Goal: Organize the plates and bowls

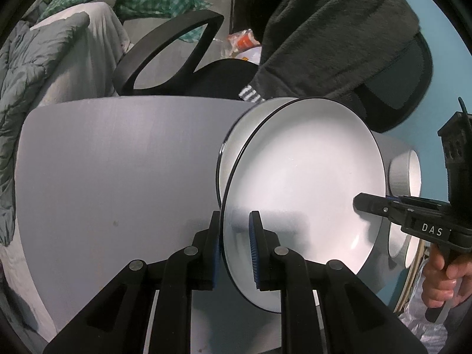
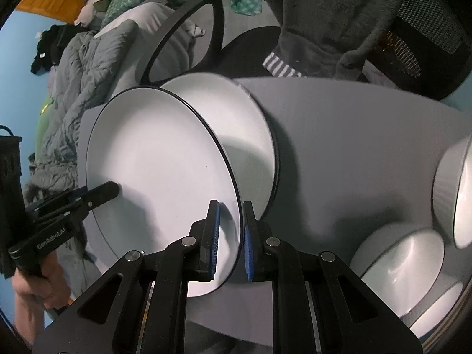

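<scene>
A white plate with a thin black rim [image 1: 303, 171] [image 2: 159, 153] hangs above the grey table [image 1: 118, 162] [image 2: 354, 147], gripped at two opposite edges. My left gripper [image 1: 235, 216] [image 2: 113, 188] is shut on one edge, its blue pads on either side of the rim. My right gripper [image 2: 231, 205] [image 1: 358, 202] is shut on the other edge the same way. A second, matching plate [image 1: 239, 144] [image 2: 253, 135] lies on the table underneath, partly covered by the held one.
White bowls [image 2: 401, 262] [image 2: 451, 177] [image 1: 405, 171] stand at the table's right end. Behind the table are a black office chair [image 1: 168, 47] draped with a dark fleece garment [image 1: 324, 29], and grey bedding [image 1: 29, 73]. A hand [image 1: 442, 277] grips the right tool's handle.
</scene>
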The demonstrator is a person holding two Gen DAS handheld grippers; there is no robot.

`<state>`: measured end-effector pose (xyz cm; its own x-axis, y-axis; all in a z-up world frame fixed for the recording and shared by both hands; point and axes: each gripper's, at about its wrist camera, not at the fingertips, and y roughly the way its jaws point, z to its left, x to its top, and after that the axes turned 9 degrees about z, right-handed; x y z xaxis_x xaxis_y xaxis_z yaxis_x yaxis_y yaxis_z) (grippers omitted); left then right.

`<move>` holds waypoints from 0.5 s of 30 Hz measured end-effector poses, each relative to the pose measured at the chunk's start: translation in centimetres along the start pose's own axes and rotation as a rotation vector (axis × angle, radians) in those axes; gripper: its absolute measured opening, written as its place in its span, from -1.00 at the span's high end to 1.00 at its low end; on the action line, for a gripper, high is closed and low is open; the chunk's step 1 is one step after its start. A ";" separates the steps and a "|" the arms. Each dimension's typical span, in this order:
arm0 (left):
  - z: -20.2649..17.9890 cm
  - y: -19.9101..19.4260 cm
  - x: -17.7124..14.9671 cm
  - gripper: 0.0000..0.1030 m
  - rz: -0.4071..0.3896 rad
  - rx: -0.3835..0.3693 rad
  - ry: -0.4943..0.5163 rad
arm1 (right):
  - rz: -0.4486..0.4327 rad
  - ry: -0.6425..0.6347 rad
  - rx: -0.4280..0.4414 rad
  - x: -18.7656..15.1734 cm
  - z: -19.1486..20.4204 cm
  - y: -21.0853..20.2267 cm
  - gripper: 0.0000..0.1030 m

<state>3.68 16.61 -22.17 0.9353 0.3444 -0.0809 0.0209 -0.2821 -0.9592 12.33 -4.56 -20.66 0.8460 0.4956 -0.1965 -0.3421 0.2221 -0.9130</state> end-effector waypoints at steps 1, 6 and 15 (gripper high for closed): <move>0.1 0.2 0.4 0.67 0.003 0.003 -0.005 | 0.006 0.000 0.001 0.4 -0.1 0.0 0.72; -0.1 1.3 2.0 0.66 0.025 0.017 -0.025 | 0.037 0.002 0.006 2.0 -1.0 0.6 0.72; -0.3 1.8 3.1 0.65 0.058 0.064 -0.031 | 0.085 0.018 0.037 3.2 -1.8 1.2 0.71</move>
<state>6.67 16.91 -24.11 0.9228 0.3571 -0.1443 -0.0567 -0.2447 -0.9679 15.33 -4.18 -23.02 0.8202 0.4990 -0.2797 -0.4278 0.2104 -0.8790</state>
